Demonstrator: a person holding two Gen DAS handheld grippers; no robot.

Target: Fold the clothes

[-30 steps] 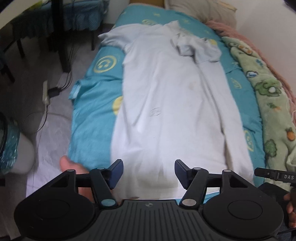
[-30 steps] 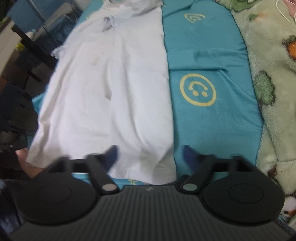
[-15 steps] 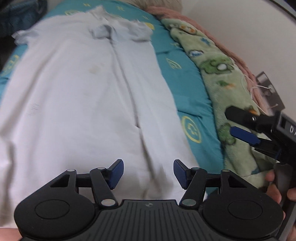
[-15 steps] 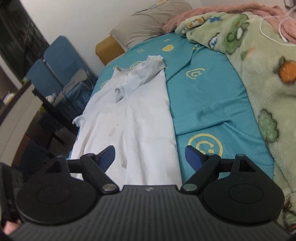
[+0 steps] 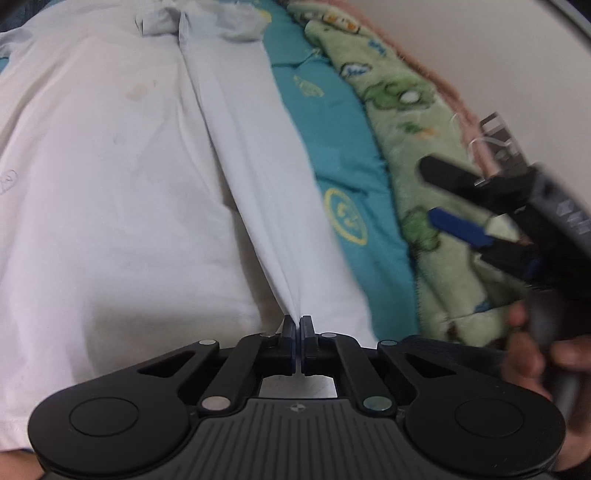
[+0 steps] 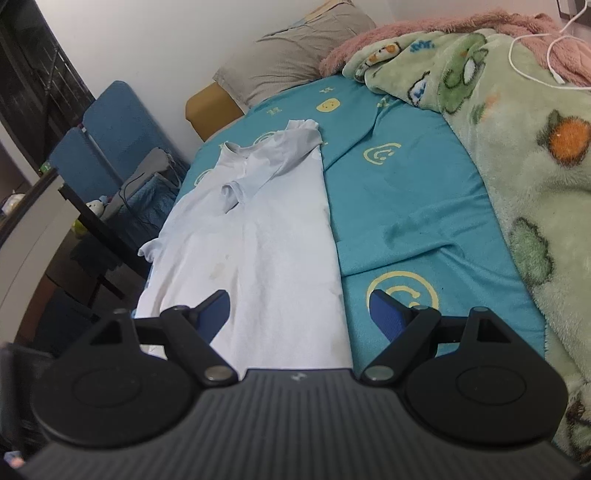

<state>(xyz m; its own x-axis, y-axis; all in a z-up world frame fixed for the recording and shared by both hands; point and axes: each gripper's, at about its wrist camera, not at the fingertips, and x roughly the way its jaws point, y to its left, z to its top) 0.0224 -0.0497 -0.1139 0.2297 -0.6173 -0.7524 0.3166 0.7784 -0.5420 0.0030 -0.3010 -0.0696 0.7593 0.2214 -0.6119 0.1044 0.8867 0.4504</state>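
A white shirt (image 5: pixel 122 177) (image 6: pixel 258 236) lies flat along a teal sheet (image 5: pixel 347 192) (image 6: pixel 406 206) on a bed, its collar at the far end. My left gripper (image 5: pixel 297 325) is shut on the shirt's near hem, and the cloth rises into a tight ridge that runs from the pads up the shirt. At the right of the left wrist view my right gripper (image 5: pixel 454 201) hovers over the green blanket, held by a hand (image 5: pixel 532 362). In its own view the right gripper (image 6: pixel 299 306) stands open above the shirt's right edge, with nothing between its fingers.
A green patterned blanket (image 6: pixel 517 155) and a pink one (image 6: pixel 424 29) cover the bed's right side, with a white cable (image 6: pixel 535 55) on them. A grey pillow (image 6: pixel 295 51) lies at the head. Blue chairs (image 6: pixel 107 136) and a dark desk (image 6: pixel 85 218) stand left of the bed.
My left gripper swung right over the shirt, sank to its near hem and shut on the cloth. The right gripper tilted up, so its view takes in the whole bed.
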